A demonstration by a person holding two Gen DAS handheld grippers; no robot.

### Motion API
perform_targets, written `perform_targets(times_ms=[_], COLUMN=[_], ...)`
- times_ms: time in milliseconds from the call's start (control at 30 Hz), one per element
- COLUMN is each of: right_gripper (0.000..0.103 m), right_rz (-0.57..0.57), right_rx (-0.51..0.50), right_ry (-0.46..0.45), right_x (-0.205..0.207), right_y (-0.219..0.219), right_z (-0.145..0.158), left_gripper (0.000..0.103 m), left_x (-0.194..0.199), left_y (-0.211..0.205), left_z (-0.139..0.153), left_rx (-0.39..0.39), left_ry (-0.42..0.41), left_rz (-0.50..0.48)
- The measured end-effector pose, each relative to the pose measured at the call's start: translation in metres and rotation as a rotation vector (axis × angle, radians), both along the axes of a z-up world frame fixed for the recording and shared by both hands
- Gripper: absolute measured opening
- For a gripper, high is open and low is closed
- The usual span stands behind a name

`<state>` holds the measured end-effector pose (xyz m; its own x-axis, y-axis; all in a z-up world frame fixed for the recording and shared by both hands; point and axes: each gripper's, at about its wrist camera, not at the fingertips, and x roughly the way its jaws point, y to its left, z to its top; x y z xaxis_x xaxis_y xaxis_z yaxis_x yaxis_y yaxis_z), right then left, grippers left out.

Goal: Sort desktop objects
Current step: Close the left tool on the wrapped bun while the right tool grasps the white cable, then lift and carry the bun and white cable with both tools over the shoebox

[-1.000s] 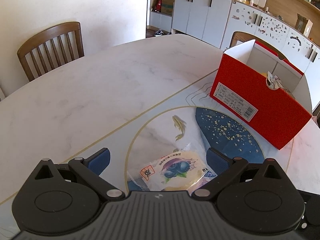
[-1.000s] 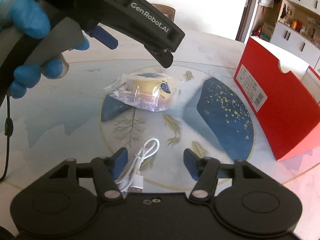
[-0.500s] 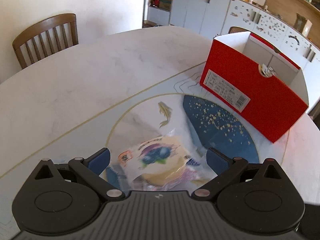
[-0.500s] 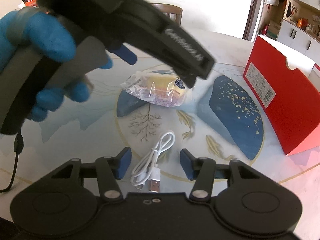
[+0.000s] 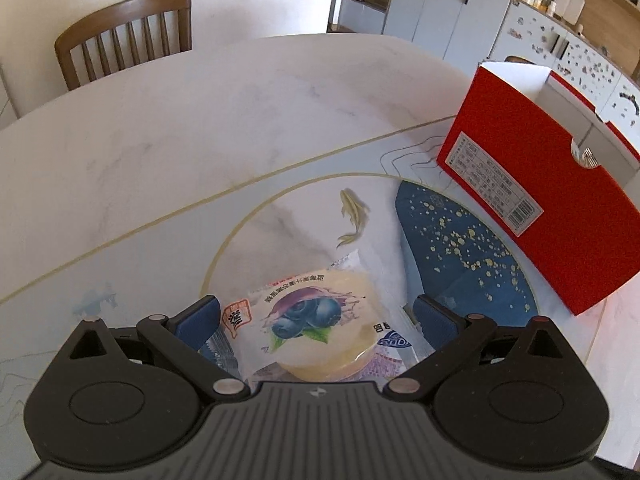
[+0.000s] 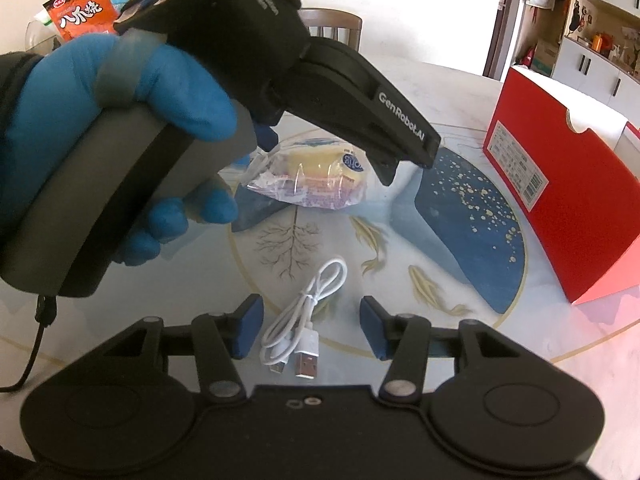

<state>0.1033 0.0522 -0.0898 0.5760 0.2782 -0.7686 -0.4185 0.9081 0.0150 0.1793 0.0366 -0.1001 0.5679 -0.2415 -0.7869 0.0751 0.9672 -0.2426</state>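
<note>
A wrapped blueberry cake (image 5: 316,324) lies on the table. My left gripper (image 5: 316,320) is open with its blue pads on either side of the packet, not touching it. The right wrist view shows the packet (image 6: 316,178) under the left gripper (image 6: 328,160). A coiled white USB cable (image 6: 304,320) lies on the table between the open fingers of my right gripper (image 6: 308,330). A red cardboard box (image 5: 552,204), open at the top, stands to the right; it also shows in the right wrist view (image 6: 568,184).
The round marble table (image 5: 168,148) has a blue and gold fish pattern. A wooden chair (image 5: 124,36) stands at its far side. An orange snack bag (image 6: 80,12) sits at the far left in the right wrist view. White cabinets line the back wall.
My left gripper has come down and forward so the cake packet now sits between its open fingers. My right gripper has moved forward over the cable, which now lies between its fingers.
</note>
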Motion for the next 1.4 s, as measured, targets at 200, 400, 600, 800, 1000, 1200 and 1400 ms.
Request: perform_targets(times_ms=[200, 400, 600, 800, 1000, 1200, 1400], right_gripper=[0.021, 0.015, 0.008, 0.008, 0.008, 0.008, 0.008], right_rz=[0.020, 0.018, 0.001, -0.029, -0.053, -0.077, -0.091], right_rx=[0.002, -0.005, -0.007, -0.008, 0.003, 0.018, 0.039], right_ry=[-0.001, 0.002, -0.007, 0.002, -0.007, -0.016, -0.033], right_x=[-0.003, -0.003, -0.004, -0.004, -0.005, -0.005, -0.004], right_y=[0.002, -0.001, -0.011, -0.031, -0.051, -0.071, -0.088], right_z=[0.002, 0.004, 0.008, 0.011, 0.021, 0.033, 0.046], left_gripper=[0.099, 0.081, 0.068, 0.057, 0.055, 0.054, 0.054], left_x=[-0.003, -0.007, -0.014, -0.019, -0.029, -0.041, -0.056], left_y=[0.002, 0.003, 0.002, 0.003, -0.003, -0.012, -0.023], left_z=[0.001, 0.006, 0.012, 0.018, 0.022, 0.029, 0.044], left_rx=[-0.013, -0.027, -0.015, -0.013, -0.004, -0.009, -0.014], left_ry=[-0.009, -0.026, -0.059, -0.076, -0.079, -0.067, -0.078], left_rz=[0.001, 0.000, -0.003, 0.000, -0.007, -0.008, -0.012])
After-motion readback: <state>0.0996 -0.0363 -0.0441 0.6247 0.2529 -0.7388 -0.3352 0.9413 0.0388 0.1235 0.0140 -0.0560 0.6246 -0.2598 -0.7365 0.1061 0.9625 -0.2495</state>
